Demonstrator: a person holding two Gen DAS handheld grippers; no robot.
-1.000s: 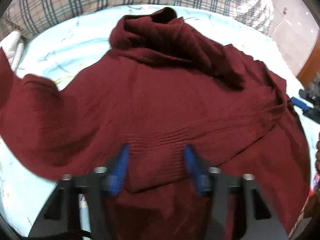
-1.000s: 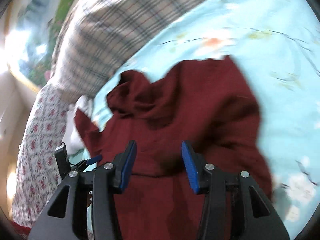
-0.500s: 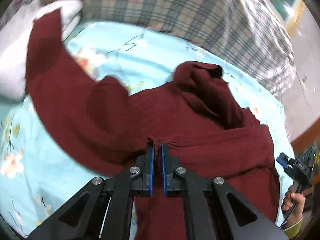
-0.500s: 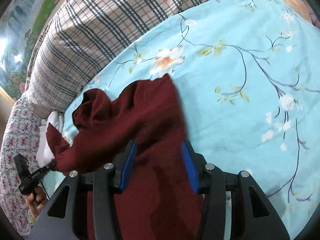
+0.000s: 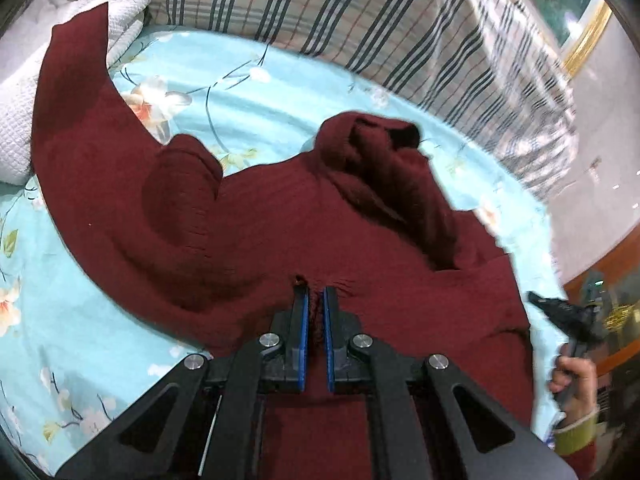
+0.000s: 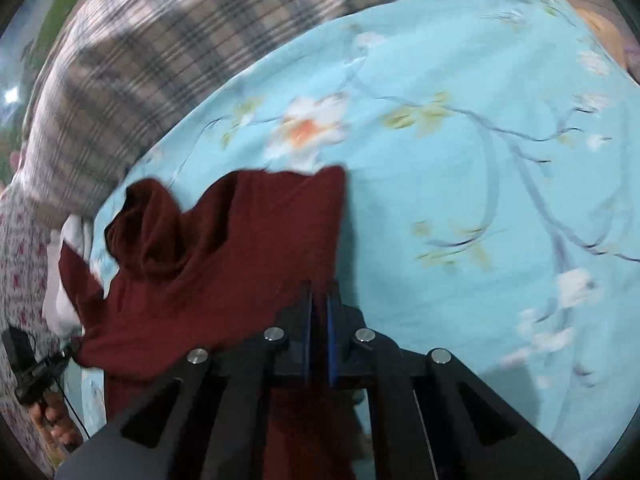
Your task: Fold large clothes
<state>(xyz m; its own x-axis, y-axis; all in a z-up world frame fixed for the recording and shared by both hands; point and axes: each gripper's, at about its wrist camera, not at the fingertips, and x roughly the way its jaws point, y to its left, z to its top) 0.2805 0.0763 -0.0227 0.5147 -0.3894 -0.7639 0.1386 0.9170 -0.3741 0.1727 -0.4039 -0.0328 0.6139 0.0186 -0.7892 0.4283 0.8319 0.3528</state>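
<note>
Bare floral sheet (image 6: pixel 500 160) right of sweater (image 6: pixel 224 264); plaid pillow (image 6: pixel 132 68) along far edge.

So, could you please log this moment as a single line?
left gripper: shut on dark red knitted sweater | right gripper: shut on sweater | sweater: crumpled, unfolded, on light blue floral bedsheet

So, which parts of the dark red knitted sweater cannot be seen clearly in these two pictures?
- Left wrist view: the hem of the dark red knitted sweater is hidden under the left gripper.
- Right wrist view: the right gripper covers its near edge; motion blur hides the knit texture.
</note>
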